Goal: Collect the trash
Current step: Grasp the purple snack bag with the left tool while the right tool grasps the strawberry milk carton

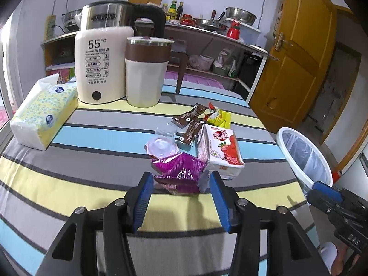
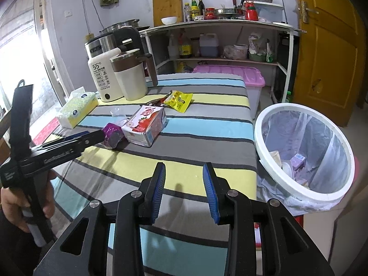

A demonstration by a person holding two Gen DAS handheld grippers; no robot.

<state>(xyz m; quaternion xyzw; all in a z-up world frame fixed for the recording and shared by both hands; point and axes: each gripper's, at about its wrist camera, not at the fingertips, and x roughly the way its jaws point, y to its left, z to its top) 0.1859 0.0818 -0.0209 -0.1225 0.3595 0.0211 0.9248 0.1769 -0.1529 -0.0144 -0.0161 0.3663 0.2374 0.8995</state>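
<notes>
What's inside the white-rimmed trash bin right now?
The trash bin holds a clear liner with a small purple carton and pale paper scraps at the bottom. Its near wall hides the rest.

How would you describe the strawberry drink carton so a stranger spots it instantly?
Start at the striped table, then find the litter pile near its middle. The carton lies on its side beside a purple wrapper; it alone is box-shaped, white and red.

kettle (image 1: 96, 66) behind carton (image 1: 218, 149) on table (image 1: 69, 184) | tissue pack (image 1: 43, 112) left | bin (image 2: 303, 151) right of table
</notes>
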